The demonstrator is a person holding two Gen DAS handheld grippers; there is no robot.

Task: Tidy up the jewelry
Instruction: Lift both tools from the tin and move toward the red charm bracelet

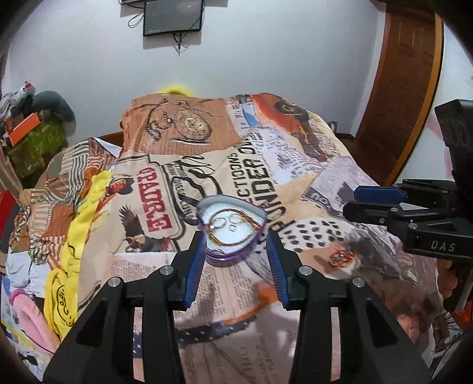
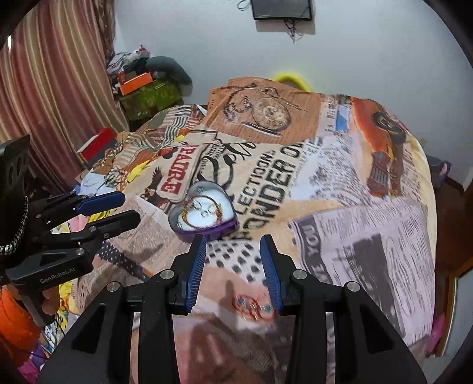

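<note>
A purple heart-shaped box with a white lining lies open on the printed bedspread. It holds a gold chain and small rings. My left gripper hovers just short of the box, open, with nothing between its blue pads. In the right wrist view the box sits ahead and to the left of my right gripper, which is open and holds nothing. A loose red beaded piece lies on the bedspread under the right gripper, by its right finger. The left wrist view shows that piece below the right gripper.
The bedspread covers a bed. Yellow cloth and pink fabric lie at its left side. Stacked boxes and a curtain stand far left, a wooden door at the right. A dark screen hangs on the wall.
</note>
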